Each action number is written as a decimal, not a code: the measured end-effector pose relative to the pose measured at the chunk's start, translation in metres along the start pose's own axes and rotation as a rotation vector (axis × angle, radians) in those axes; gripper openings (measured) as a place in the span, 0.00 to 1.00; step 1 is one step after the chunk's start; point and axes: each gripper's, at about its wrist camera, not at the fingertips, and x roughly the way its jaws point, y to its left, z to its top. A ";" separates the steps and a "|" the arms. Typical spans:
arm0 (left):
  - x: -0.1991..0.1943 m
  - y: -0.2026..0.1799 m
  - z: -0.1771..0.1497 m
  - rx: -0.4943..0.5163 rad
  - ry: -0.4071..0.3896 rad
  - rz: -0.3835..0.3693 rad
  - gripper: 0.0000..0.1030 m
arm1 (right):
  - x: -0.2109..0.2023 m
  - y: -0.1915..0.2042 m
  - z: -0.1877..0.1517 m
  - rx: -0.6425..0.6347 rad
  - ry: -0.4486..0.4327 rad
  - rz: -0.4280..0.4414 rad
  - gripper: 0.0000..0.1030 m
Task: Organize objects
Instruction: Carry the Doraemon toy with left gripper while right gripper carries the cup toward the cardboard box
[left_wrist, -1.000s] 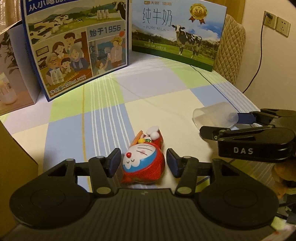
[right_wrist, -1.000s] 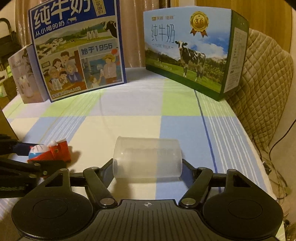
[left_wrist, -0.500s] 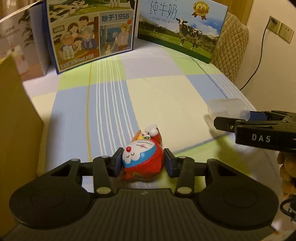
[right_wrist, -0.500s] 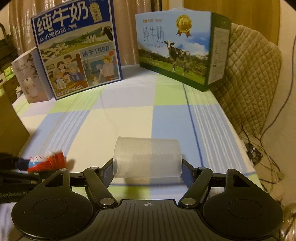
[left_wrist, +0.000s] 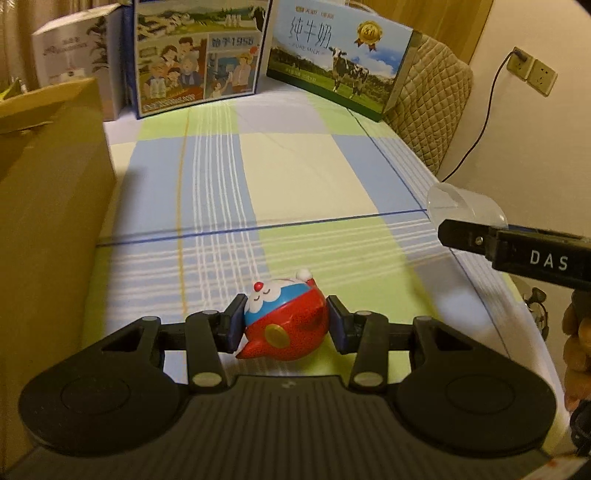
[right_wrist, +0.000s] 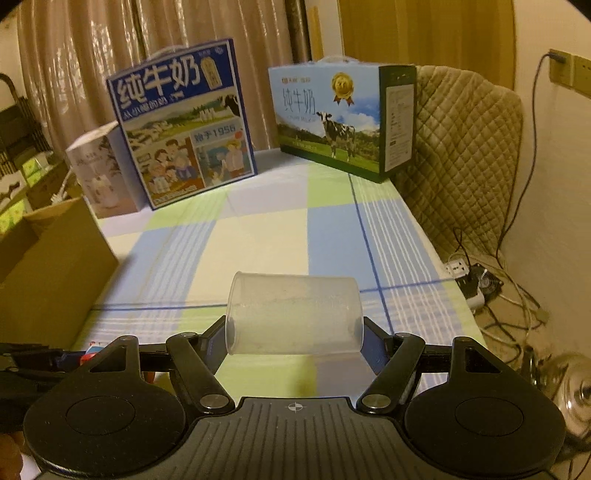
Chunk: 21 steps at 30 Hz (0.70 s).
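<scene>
We're looking over a table under a checked cloth (right_wrist: 280, 236) of blue, green and cream. At the far edge stand two milk cartons (right_wrist: 181, 129) (right_wrist: 332, 122), with a white box (right_wrist: 98, 173) just left of them. We see a brown cardboard box (left_wrist: 48, 192) along the left side. Behind it all hang tan curtains (right_wrist: 92, 55), and there's a wooden panel (right_wrist: 424, 33) to the right. A quilted chair back (right_wrist: 465, 147) sits off the table's right end. On the cream wall, a socket (right_wrist: 569, 70) with a cable; a power strip (right_wrist: 461, 266) lies on the floor. Warm, dim light.
</scene>
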 end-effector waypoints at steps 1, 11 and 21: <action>-0.008 0.000 -0.003 -0.004 -0.006 0.001 0.38 | -0.008 0.004 -0.003 -0.002 -0.003 0.004 0.67; -0.092 -0.004 -0.018 -0.024 -0.085 0.017 0.38 | -0.078 0.033 -0.035 -0.012 -0.022 0.005 0.67; -0.155 -0.010 -0.034 -0.047 -0.146 0.008 0.38 | -0.133 0.057 -0.051 -0.060 -0.057 0.001 0.67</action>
